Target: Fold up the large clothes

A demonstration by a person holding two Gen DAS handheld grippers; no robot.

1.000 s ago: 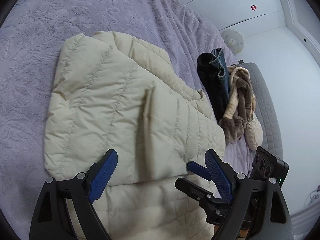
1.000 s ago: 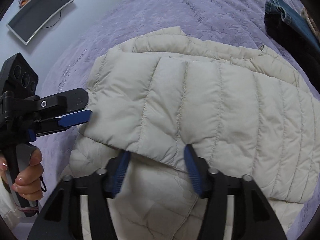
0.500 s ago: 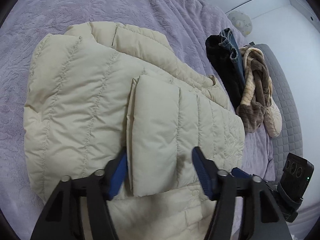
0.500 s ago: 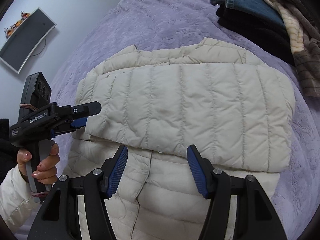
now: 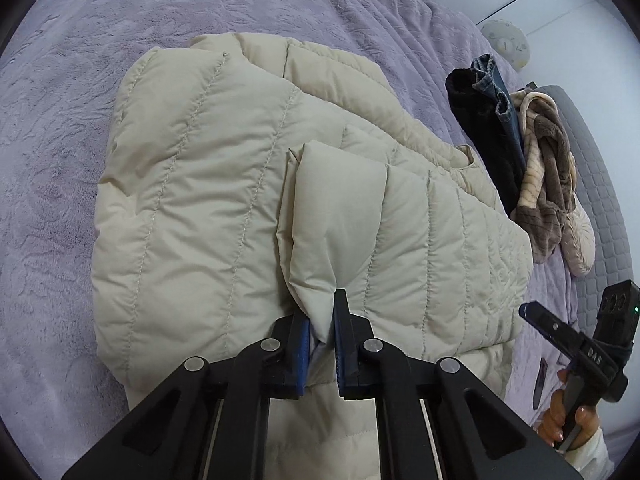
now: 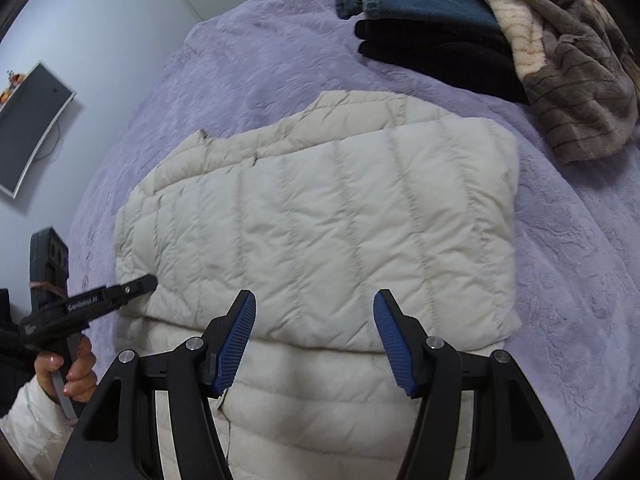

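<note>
Now our left tool (image 5: 322, 322) has just clamped its pads on the folded sleeve end of the cream puffer jacket (image 5: 200, 200), spread mid-bed (image 5: 60, 80). Our right tool (image 6: 314, 330), at the jacket's six o'clock edge, has been narrowing, jaws apart, gripping nothing.

Light was soft, even and cool, with no glare. Faint shadows lay under the jacket's (image 5: 248, 184) folds. Both fisheye views bent hard toward the rim, with black vignette at every corner. Focus held sharp through the centre; the left gripper (image 6: 152, 280), at 8 o'clock in the right view, was slightly blurred.
</note>
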